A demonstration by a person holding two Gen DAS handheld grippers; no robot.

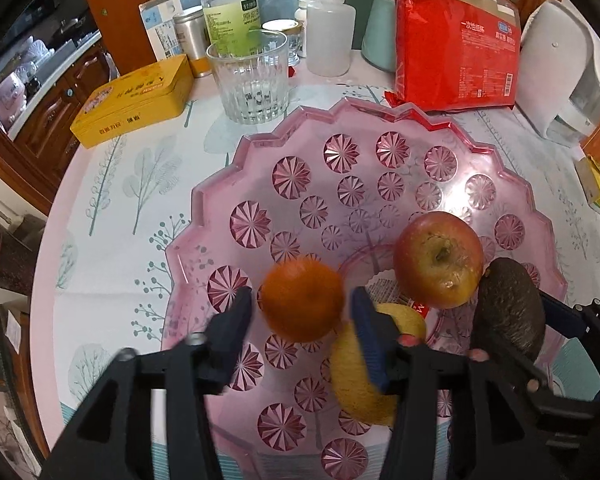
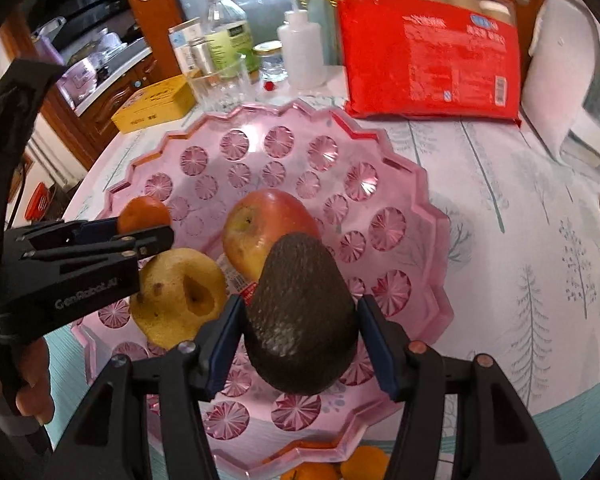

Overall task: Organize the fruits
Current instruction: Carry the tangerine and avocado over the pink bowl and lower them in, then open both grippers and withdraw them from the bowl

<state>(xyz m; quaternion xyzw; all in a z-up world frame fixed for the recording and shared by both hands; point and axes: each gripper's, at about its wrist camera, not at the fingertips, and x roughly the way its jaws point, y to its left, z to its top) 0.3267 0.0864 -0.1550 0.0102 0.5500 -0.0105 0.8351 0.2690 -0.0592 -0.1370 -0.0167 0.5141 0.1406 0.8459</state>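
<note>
Both grippers hang over the pink tray (image 1: 204,208). Left gripper (image 1: 300,312) stands apart around the orange (image 1: 302,300), gaps showing. Right gripper (image 2: 300,332) brackets the avocado (image 2: 300,316); whether it grips, I cannot tell.

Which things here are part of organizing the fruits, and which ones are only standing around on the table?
Part of the job:
- pink tray
- tangerine between the left gripper's fingers
- avocado between the right gripper's fingers
- apple
- yellow pear

Standing around:
- glass tumbler
- yellow tin
- red packet
- white squeeze bottle
</note>
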